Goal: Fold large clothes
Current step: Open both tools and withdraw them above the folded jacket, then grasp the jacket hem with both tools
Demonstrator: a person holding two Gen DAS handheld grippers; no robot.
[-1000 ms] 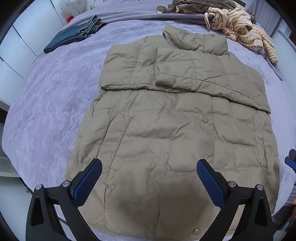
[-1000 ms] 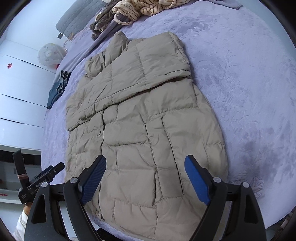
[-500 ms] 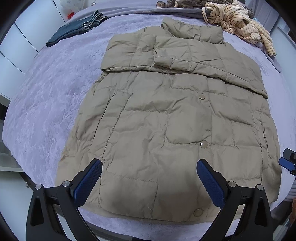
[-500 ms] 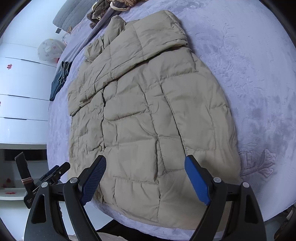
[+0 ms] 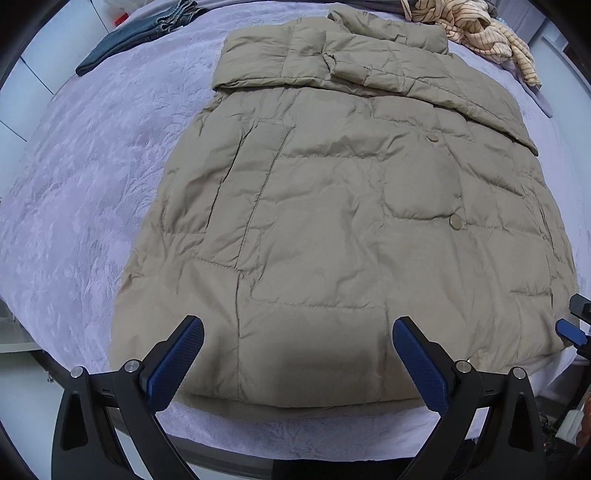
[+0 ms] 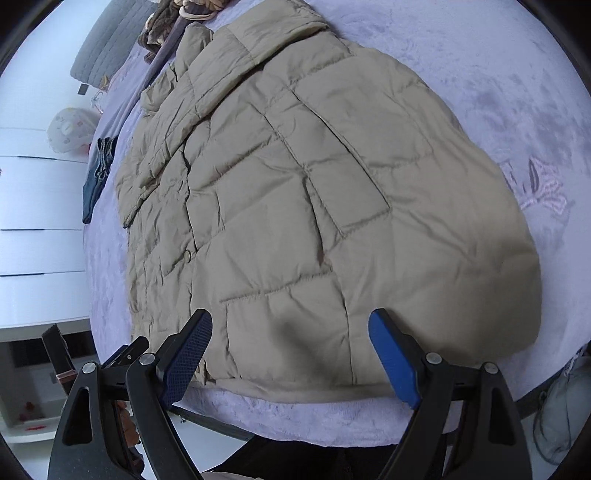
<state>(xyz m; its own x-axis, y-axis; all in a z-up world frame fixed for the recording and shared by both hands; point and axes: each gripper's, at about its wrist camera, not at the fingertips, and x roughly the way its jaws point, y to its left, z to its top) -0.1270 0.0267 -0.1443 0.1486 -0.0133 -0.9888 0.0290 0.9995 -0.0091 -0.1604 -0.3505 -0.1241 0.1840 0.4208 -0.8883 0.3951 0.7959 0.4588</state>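
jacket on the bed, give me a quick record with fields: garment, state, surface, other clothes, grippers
garment: tan quilted jacket
state: lying flat, snaps up, both sleeves folded across the chest, hem nearest the cameras
surface: lavender bedspread
other clothes: folded jeans far left, striped top far right
left gripper: jaws open above the hem
right gripper: jaws open above the hem, holding nothing

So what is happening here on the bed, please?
A person holds a gripper in each hand over a beige puffer jacket spread flat on a purple bedspread, with its sleeves already folded across the chest. The left gripper and right gripper are both above the hem nearest the person, jaws wide open, holding nothing. Folded jeans and a striped garment lie at the far end.
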